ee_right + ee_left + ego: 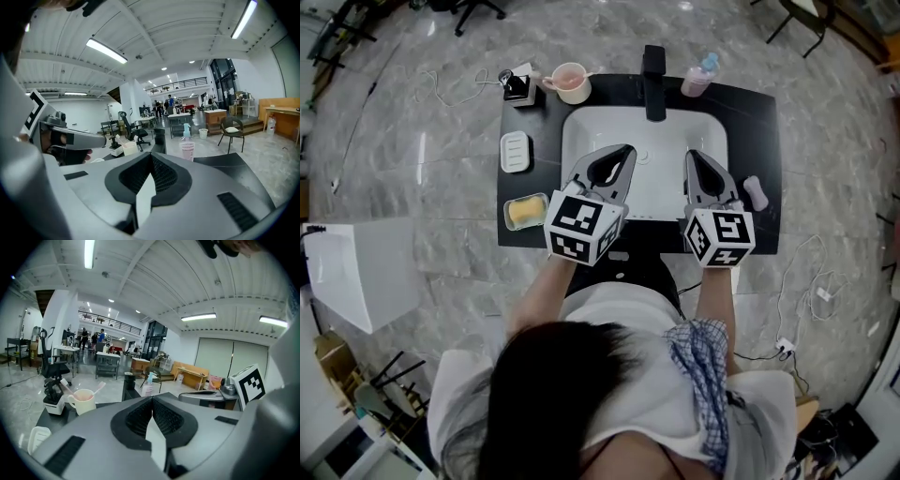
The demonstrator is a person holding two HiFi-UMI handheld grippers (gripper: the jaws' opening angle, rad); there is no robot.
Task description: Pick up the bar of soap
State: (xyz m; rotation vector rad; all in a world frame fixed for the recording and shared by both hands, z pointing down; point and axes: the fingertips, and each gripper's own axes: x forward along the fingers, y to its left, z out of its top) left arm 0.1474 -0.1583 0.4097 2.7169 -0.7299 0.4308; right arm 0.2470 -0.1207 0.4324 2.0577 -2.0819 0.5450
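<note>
Holding both grippers over the sink (pixel 602 125), we note the left gripper (pixel 624 151) and right gripper (pixel 694 154) have fingers pressed together and empty. The yellow bar of soap (pixel 525 210) lies in its dish at the tabletop's (pixel 752 114) left edge, near the left gripper, likely the reaching side.

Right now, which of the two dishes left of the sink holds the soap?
The front dish, at the near left corner of the counter, holds the yellow soap. The white dish behind it looks empty.
</note>
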